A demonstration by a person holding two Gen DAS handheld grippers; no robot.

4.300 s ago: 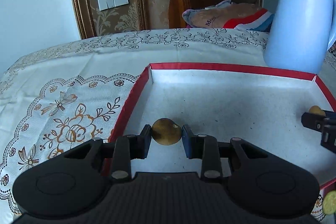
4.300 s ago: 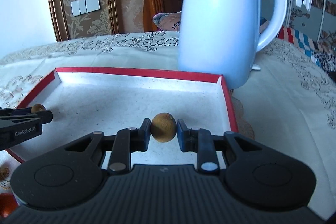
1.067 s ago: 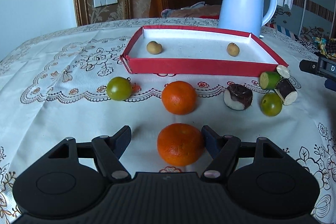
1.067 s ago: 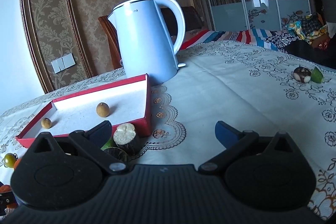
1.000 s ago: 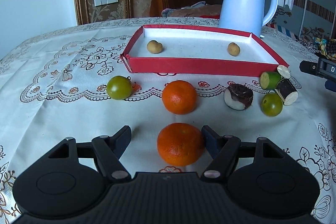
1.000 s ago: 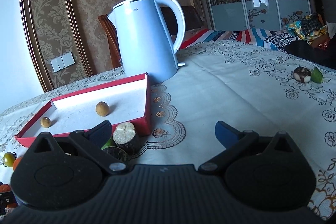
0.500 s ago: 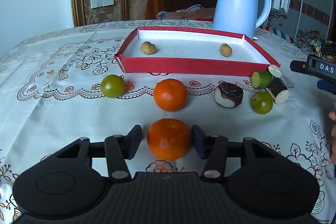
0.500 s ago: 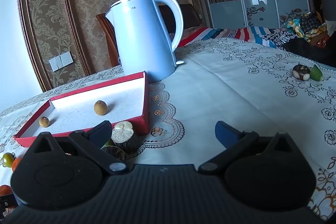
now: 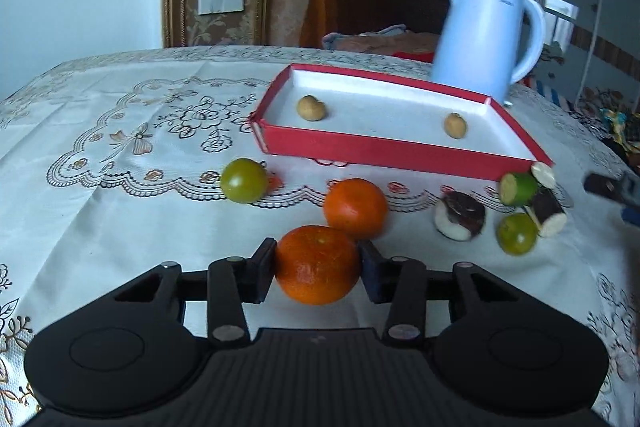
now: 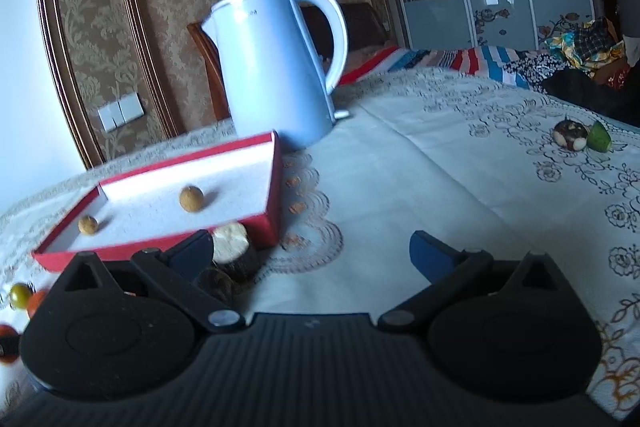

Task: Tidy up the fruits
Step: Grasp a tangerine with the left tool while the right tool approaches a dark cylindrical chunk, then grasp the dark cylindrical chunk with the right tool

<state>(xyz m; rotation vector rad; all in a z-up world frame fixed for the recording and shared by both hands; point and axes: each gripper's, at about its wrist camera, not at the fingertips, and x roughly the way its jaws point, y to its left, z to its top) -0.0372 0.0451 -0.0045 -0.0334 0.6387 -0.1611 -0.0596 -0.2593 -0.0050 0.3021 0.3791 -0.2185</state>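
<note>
Left wrist view, left to right: a green tomato [image 9: 244, 180] sits on the lace-covered tabletop [image 9: 120, 163], in front of the red tray's near-left corner. The left gripper [image 9: 319, 267] has its fingers [image 9: 265, 269] closed on a held orange [image 9: 318, 263], pads against both sides. A second orange [image 9: 355, 208] sits just behind the held one, overlapping it in view. The red tray [image 9: 384, 149] holds two small tan fruits, one left [image 9: 311, 107] and one right [image 9: 455, 125]. Right of the oranges: a dark-skinned cut piece [image 9: 460, 221], a green cut piece [image 9: 519, 188], another green tomato [image 9: 517, 233]. A pale blue kettle [image 9: 486, 37] stands behind the tray.

Right wrist view: the right gripper [image 10: 312, 251] has its fingers [image 10: 430, 253] spread wide, nothing between them. A cut stub [image 10: 230, 241] lies beside its left finger, against the tray's near wall.
</note>
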